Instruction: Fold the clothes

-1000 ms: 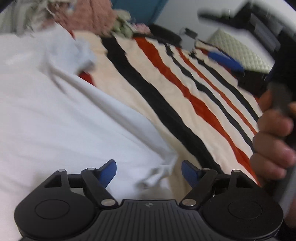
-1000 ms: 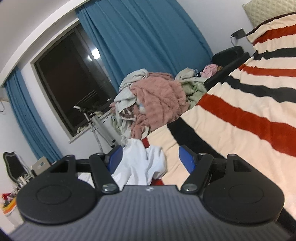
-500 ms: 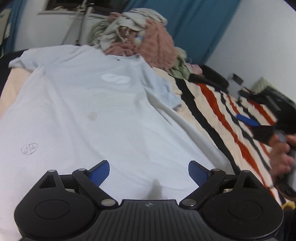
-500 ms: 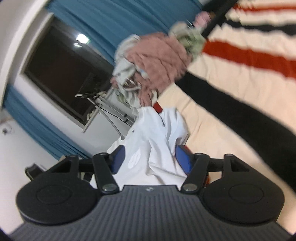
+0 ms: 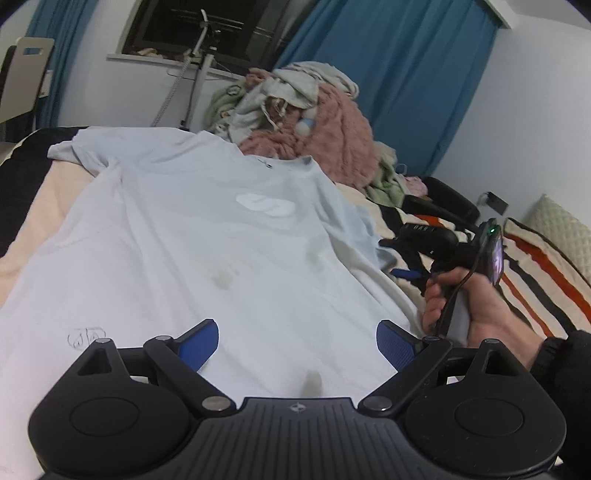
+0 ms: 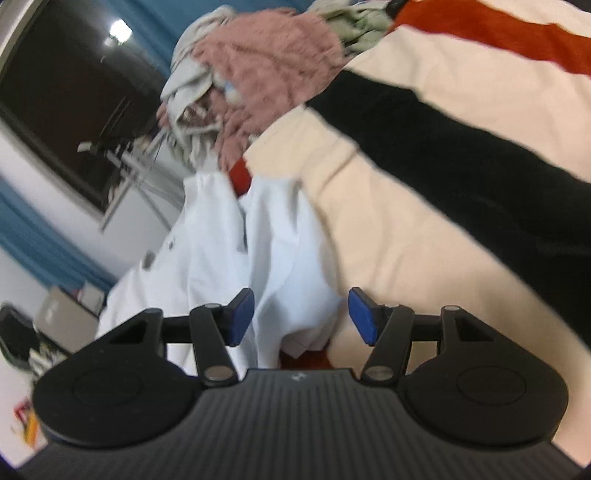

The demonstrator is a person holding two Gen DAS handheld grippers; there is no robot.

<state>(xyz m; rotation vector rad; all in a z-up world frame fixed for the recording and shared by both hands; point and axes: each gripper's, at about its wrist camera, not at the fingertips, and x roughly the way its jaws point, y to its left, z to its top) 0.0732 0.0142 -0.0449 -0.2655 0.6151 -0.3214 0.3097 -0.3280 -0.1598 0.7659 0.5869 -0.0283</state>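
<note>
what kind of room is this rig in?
Most likely a bedroom at home. A pale T-shirt lies spread on a bed with a striped cover, a heap of unfolded clothes sits at the far end, and blue curtains flank a dark window.

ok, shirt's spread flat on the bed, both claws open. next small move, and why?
Probably lower the right claw onto the sleeve and close on it, to fold it inward. The T-shirt lies flat, front up, on the striped blanket; that sleeve sits bunched between the right claw's open fingers. The left claw is open above the hem, holding nothing.
</note>
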